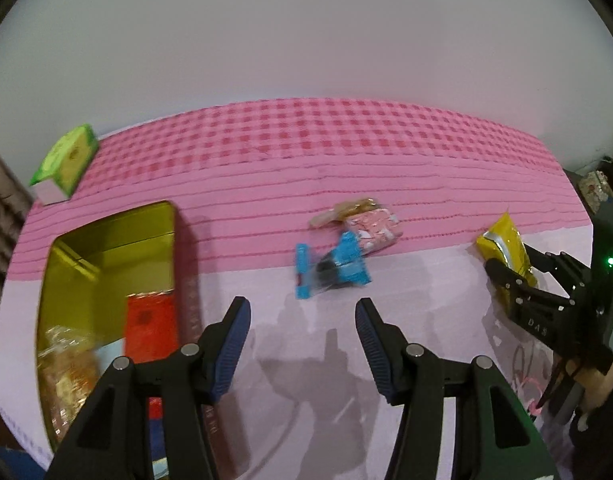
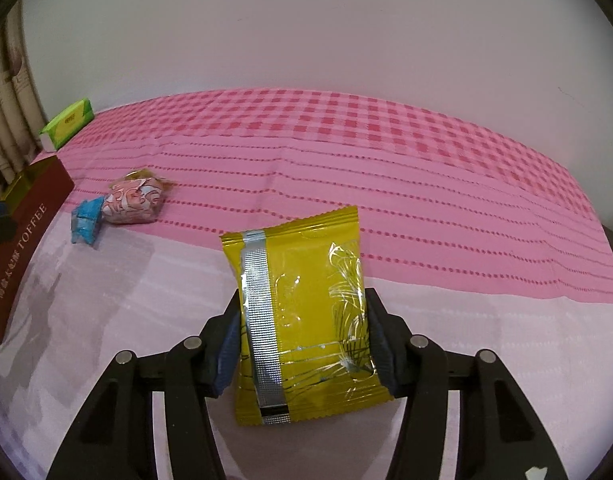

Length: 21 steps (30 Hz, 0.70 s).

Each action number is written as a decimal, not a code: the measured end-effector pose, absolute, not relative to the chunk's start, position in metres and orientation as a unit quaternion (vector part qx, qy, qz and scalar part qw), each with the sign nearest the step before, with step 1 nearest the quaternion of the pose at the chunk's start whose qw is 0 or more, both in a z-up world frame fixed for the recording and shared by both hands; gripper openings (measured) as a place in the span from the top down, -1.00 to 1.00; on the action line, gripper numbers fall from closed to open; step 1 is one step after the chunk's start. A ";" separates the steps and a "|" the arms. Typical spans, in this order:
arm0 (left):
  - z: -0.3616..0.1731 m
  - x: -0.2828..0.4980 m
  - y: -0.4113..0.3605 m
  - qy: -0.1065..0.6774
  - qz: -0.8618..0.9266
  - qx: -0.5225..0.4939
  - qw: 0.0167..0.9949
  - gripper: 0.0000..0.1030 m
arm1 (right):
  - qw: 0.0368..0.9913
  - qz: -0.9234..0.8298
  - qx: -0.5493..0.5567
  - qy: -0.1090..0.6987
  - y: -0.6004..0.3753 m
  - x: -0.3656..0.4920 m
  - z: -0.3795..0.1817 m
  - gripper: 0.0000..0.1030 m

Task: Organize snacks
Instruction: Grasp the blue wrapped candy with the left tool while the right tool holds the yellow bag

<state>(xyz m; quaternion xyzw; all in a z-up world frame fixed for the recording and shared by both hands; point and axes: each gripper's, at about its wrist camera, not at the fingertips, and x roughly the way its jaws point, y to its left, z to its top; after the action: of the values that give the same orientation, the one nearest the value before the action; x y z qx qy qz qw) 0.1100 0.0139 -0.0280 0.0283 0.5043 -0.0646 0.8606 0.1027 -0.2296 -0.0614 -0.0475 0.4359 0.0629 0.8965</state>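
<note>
Right gripper [image 2: 304, 344] angled down over the pink tablecloth [image 2: 346, 168], jaws clamped on the yellow snack packet [image 2: 302, 312] (silver seam facing up), while the left gripper [image 1: 302, 332] tilts down beside the open gold tin [image 1: 106, 264], jaws apart with nothing between them.

Black grippers [image 1: 302, 320] w/ blue ribbed fingers [image 1: 234, 344], silver screws, "DAS" mark.

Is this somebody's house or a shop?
Probably a house: a table with a pink checked cloth against a plain wall, and a toffee tin of snacks.
</note>
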 end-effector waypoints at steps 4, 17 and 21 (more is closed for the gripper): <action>-0.039 0.124 0.005 0.512 -0.074 0.025 0.855 -0.08 | 0.896 0.063 -0.048 0.436 -0.228 0.103 -0.062 -0.03; -0.069 0.160 0.001 0.543 -0.075 -0.013 0.836 -0.08 | 0.897 0.064 -0.046 0.436 -0.230 0.101 -0.062 -0.08; -0.074 0.164 -0.001 0.546 -0.074 -0.016 0.834 -0.08 | 0.897 0.063 -0.046 0.435 -0.229 0.101 -0.062 -0.09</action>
<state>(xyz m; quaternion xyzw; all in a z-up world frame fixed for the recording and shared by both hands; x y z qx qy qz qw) 0.1643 -0.0009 -0.0742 -0.0164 0.5463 -0.0735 0.8342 0.1008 -0.2292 -0.0621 -0.0464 0.4353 0.0633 0.8969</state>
